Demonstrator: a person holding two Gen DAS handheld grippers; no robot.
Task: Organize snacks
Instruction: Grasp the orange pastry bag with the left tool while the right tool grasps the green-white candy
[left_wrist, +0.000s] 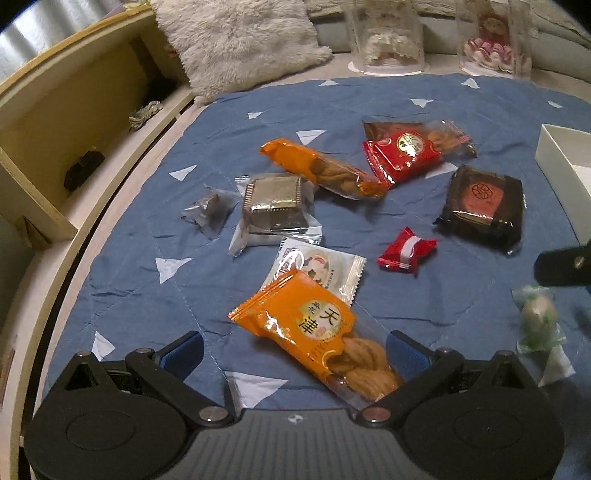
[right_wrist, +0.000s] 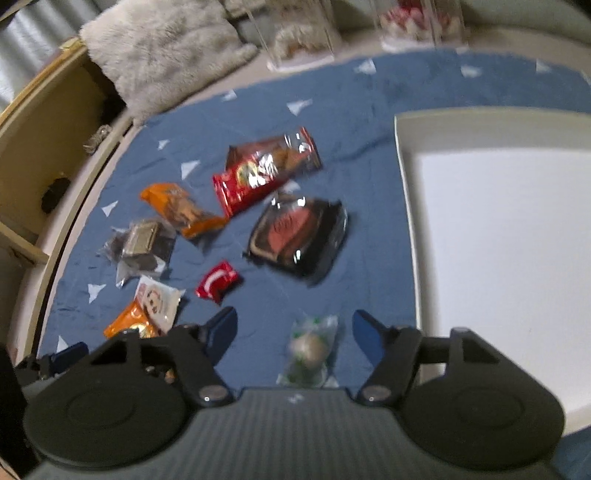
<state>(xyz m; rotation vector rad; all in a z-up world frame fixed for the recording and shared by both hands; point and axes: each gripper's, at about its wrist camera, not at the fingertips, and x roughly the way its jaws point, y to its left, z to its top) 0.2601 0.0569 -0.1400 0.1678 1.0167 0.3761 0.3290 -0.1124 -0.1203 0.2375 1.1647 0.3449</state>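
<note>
Several wrapped snacks lie on a blue cloth (left_wrist: 140, 295). My left gripper (left_wrist: 295, 350) is open, its blue fingers on either side of an orange twist-cookie packet (left_wrist: 314, 332). A white packet (left_wrist: 317, 266) lies partly under it. My right gripper (right_wrist: 293, 332) is open around a small green-and-clear wrapped sweet (right_wrist: 310, 349), which also shows in the left wrist view (left_wrist: 537, 321). A white open box (right_wrist: 498, 240) lies to the right, seen too in the left wrist view (left_wrist: 565, 158).
Other snacks: a second orange packet (left_wrist: 325, 170), red packets (left_wrist: 406, 151), a dark boxed cake (left_wrist: 480, 203), a small red sweet (left_wrist: 406, 251), a silver-topped cake (left_wrist: 273, 203), a small dark sweet (left_wrist: 210, 214). A fluffy cushion (left_wrist: 236, 40), clear doll boxes (left_wrist: 388, 37) and a wooden shelf (left_wrist: 55, 129) border the cloth.
</note>
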